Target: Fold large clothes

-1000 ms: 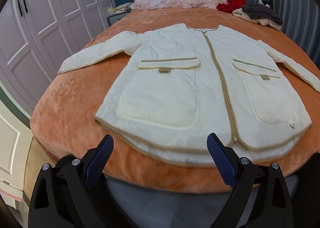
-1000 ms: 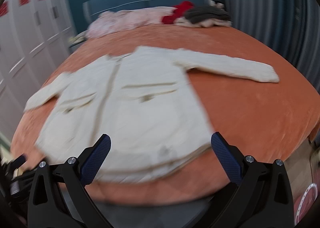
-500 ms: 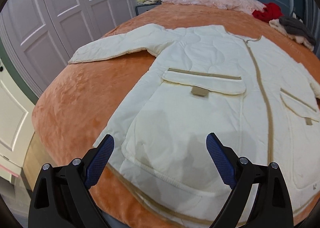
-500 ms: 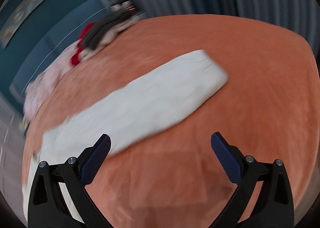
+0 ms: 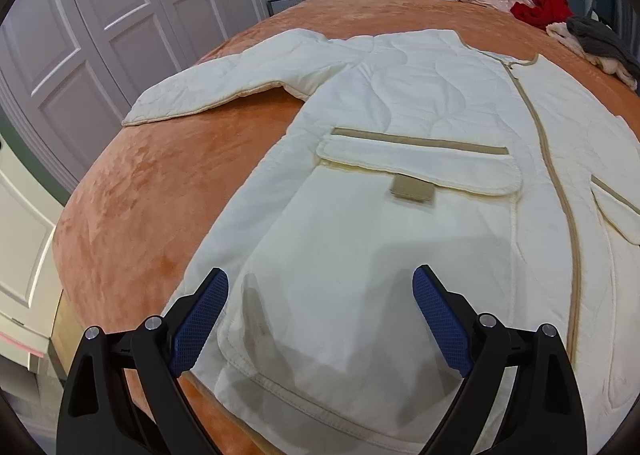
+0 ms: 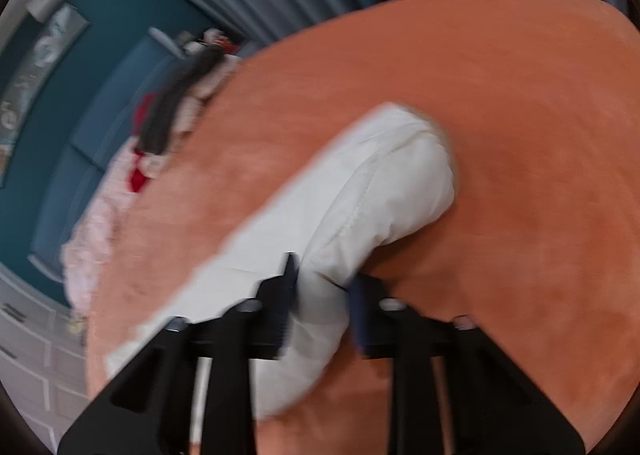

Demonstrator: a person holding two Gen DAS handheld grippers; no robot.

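White wardrobe doors stand beside the orange bed; clothes pile near its headboard.

Right-wrist view motion-blurred — sleeve smeared; jacket cut off at right edge

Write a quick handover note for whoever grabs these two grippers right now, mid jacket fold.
Left gripper: open, holding nothing, above the cream jacket near its hem.
Right gripper: fingers closed on the jacket's right sleeve, picture blurred.
Jacket lies face up, zipped, on the orange bed; left sleeve stretched out flat.
Done: right sleeve gripped, no fold visible yet.
Left: probably bring the right sleeve over the body, then left sleeve, then fold the body.
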